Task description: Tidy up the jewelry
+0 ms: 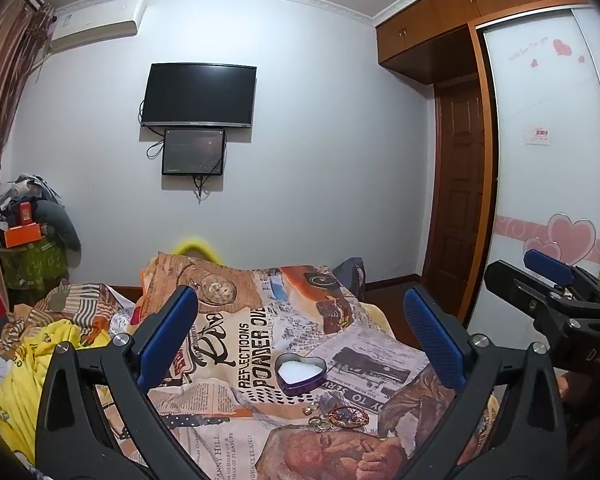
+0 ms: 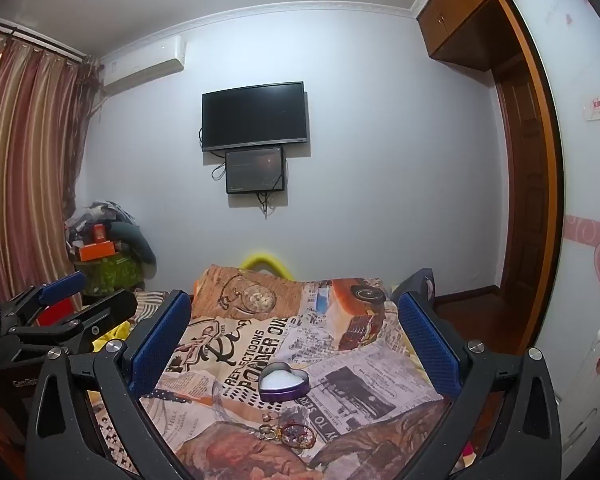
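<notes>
Jewelry (image 1: 342, 416) lies loose on the bed (image 1: 380, 320) just in front of the open heart tin (image 1: 300, 372), which holds none. Left gripper (image 1: 300, 344) and right gripper (image 2: 296, 344) fingers spread, empty. Nothing sorted yet.

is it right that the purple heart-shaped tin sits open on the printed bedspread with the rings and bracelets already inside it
Not quite. The purple heart-shaped tin does sit open on the printed bedspread, but it holds only white padding. The rings and bracelets lie on the bedspread in front of it, as the right wrist view shows.
</notes>
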A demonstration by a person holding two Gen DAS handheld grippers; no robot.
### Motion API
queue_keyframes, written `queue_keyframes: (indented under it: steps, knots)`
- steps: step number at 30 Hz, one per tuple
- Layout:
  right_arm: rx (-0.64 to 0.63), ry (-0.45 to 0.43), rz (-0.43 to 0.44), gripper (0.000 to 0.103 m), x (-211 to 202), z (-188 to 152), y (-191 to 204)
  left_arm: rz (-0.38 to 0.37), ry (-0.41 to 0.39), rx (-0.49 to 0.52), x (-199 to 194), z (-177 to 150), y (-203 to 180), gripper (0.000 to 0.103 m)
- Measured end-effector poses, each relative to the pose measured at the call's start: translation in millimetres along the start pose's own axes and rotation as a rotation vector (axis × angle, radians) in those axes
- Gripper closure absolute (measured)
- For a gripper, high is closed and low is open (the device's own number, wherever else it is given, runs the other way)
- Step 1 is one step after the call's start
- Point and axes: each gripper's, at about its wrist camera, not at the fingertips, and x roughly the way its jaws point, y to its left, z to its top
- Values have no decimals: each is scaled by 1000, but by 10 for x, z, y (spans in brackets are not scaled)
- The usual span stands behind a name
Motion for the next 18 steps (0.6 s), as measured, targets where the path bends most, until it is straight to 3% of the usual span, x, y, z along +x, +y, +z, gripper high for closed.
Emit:
queue_keyframes:
  steps: [18]
  knots:
    - [5, 2, 2, 0, -7, -5, -32, 2, 0, 2, -1, 4, 42, 0]
